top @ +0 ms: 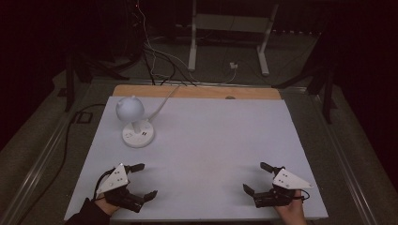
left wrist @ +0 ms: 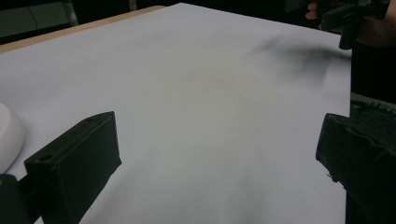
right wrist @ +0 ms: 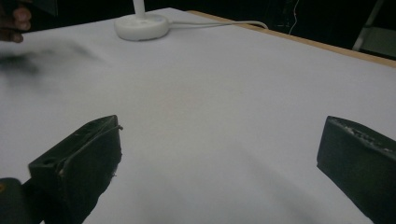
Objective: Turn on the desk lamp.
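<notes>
1. The white counter is bare across its middle and right; its wooden far edge runs behind, and its near edge lies just under my hands.
2. Count: one white lamp with a round head and a disc base, one white cable running off the far edge, two tongs.
3. My left tongs rest at the near left corner, jaws spread wide, holding nothing.
4. My right tongs rest at the near right, jaws equally wide, holding nothing.
5. The lamp stands at the far left, beyond my left tongs and apart from them, well apart from my right tongs.
</notes>
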